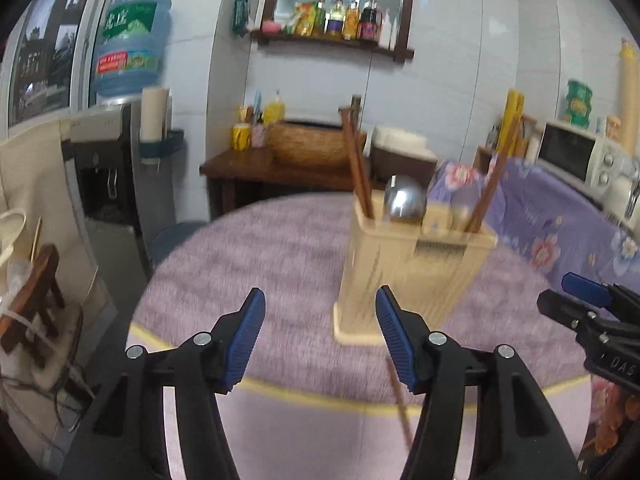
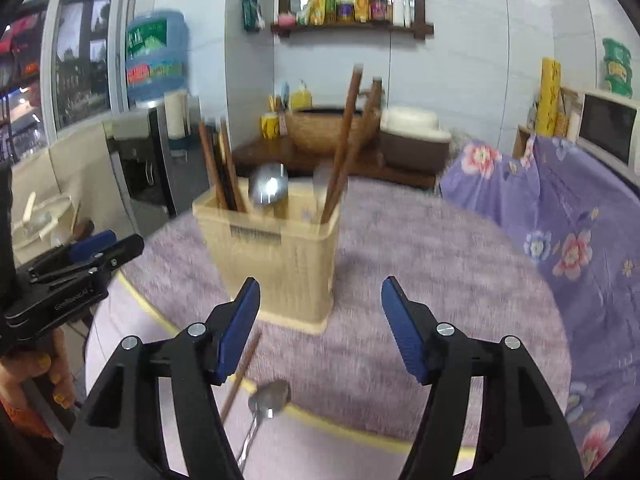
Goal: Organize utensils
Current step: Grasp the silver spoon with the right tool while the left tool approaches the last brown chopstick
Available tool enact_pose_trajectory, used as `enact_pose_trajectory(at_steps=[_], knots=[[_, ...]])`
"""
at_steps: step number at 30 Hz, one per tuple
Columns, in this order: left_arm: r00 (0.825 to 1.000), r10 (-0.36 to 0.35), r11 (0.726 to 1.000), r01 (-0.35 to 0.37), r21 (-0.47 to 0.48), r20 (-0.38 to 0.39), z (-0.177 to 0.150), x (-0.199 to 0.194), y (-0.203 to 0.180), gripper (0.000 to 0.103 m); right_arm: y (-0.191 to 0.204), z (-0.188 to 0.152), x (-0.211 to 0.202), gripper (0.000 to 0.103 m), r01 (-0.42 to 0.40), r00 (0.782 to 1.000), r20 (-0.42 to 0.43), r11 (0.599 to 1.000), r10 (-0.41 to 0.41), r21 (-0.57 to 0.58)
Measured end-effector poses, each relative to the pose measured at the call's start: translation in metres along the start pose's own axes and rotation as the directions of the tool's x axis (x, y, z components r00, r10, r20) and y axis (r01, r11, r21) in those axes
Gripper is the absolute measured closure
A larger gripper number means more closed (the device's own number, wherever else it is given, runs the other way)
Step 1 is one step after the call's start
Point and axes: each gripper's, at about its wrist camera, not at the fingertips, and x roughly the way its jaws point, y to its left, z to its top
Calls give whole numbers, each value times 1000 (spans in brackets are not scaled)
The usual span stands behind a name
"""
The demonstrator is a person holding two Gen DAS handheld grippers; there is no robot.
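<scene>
Nearest, we see the left gripper [image 1: 320, 336] and the right gripper [image 2: 320, 332], both released, jaws apart, nothing between the pads. Just beyond the right gripper, on the lilac round table [image 2: 400, 264], lie 1 slim brown wooden chopstick [image 2: 242, 372] and 1 polished steel spoon [image 2: 269, 400], side by side near the table's front edge. We judge the chopstick light, stiff and prone to roll: pinch it mid-shaft. The spoon looks slick and low-lying: take its narrow handle. Farther back stands the beige ribbed plastic utensil holder [image 2: 276, 256], already holding chopsticks and spoons upright.
</scene>
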Motion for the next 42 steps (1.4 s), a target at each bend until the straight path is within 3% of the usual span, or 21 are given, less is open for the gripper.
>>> enact_pose_trajectory(at_steps=[6,11,16,23,25,34,42], knots=[[994,38,996,-47,-79,-104,-47,4,20,45,25,-67,43,39,3,980,-198,1000,1,16],[992,43,993,-56,-104,-119,-63,-7,33,45,43,-97,50,40,-15,965,-260,1000,20,21],[992,28,993,-41,-113,-121,-68,-10,31,44,43,-101,53,59,-33,966,-256,999,42,39],[992,7,994,-20,-107,-126,-70,-9,23,44,44,-95,62,73,-48,967,-249,997,60,52],[991,4,995,-18,-102,-132,-70,-8,21,44,45,-94,64,91,-66,965,-250,996,77,53],[988,-18,997,6,-82,-155,-74,-4,10,44,9,-99,53,96,-37,965,-255,996,56,79],[973,-92,995,81,-62,-211,-79,9,-11,44,-38,-109,40,95,-15,968,-244,990,50,142]])
